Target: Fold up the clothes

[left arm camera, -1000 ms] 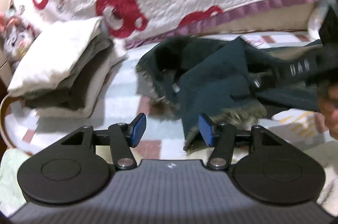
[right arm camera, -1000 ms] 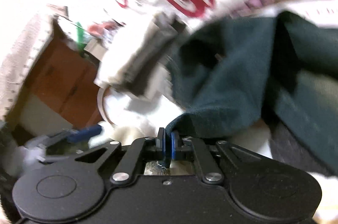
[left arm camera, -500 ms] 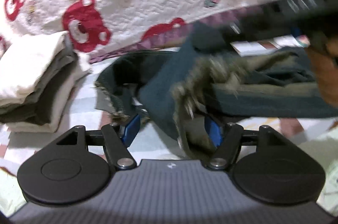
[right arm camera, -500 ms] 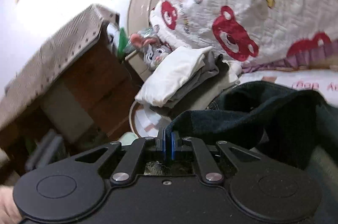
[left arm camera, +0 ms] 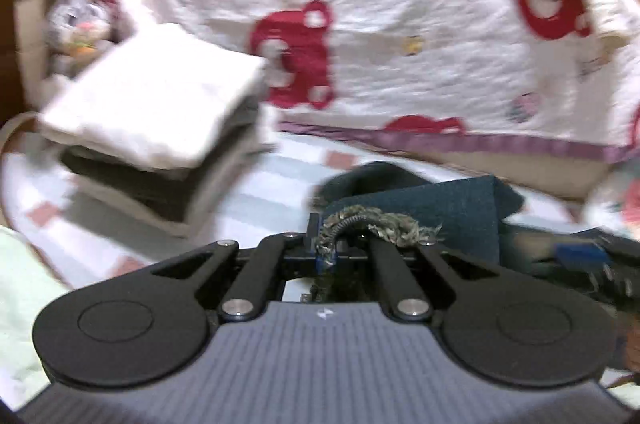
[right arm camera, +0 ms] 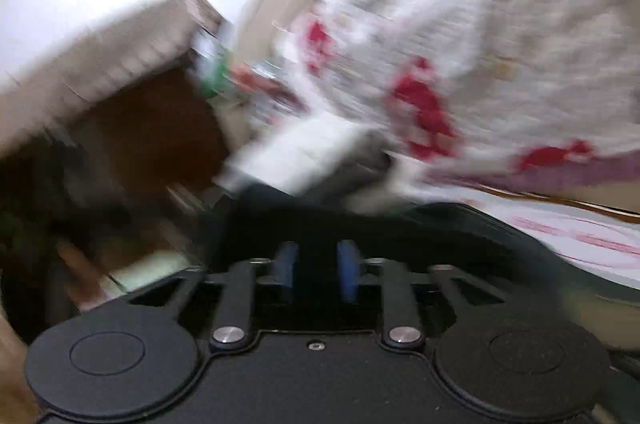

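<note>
Fringe of the dark cloth (left arm camera: 440, 216) is pinched in the left gripper (left arm camera: 326, 256). Right gripper (right arm camera: 318, 272) has just been opening; its jaws stand apart, cloth between them.

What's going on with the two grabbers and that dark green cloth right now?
Left gripper just closed on dark green cloth's frayed edge. Right gripper just opened, cloth loose between. Folded pile off to left, clear.
</note>
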The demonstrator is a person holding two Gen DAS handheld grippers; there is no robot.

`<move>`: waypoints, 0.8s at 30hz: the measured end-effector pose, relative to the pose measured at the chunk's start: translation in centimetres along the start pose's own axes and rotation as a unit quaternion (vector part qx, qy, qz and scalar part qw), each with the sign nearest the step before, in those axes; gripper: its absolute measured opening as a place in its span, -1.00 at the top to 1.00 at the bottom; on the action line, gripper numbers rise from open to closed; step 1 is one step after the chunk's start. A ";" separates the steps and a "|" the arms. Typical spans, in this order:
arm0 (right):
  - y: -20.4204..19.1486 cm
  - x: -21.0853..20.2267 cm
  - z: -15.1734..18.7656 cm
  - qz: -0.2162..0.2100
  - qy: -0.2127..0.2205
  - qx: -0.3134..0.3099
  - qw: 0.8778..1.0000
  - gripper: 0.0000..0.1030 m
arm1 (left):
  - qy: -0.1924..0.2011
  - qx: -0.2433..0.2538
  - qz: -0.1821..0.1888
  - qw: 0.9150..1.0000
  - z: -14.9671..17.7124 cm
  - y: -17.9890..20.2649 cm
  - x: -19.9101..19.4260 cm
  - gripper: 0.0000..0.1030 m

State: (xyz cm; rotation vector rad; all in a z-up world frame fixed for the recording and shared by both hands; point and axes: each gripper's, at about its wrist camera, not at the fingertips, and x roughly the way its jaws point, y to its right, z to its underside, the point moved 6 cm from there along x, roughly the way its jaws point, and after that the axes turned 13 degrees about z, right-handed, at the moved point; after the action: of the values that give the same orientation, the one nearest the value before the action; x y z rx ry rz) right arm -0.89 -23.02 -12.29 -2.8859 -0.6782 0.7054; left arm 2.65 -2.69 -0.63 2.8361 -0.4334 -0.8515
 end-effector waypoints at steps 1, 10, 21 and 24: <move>1.0 -0.1 1.5 0.036 -0.013 -0.017 0.999 0.15 | -0.002 0.002 -0.008 1.000 0.2 -0.5 -0.1 0.94; 10.4 -5.9 15.8 0.248 -0.167 -0.041 0.953 0.15 | -0.036 0.040 -0.044 0.998 -1.5 -0.3 1.4 0.94; 11.7 -5.2 17.0 0.280 -0.182 -0.103 0.937 -0.07 | -0.055 0.015 -0.042 0.997 -3.8 0.3 2.6 0.94; 11.6 -3.8 16.1 0.257 -0.184 -0.104 0.943 -0.11 | -0.053 -0.005 -0.049 0.997 -3.1 -0.6 3.2 0.94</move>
State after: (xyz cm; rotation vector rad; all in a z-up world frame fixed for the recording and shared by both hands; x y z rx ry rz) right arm -6.68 -35.34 -27.29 -3.1851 0.0033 1.3296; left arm 7.05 -2.91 0.15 2.8316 -0.3038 -1.0244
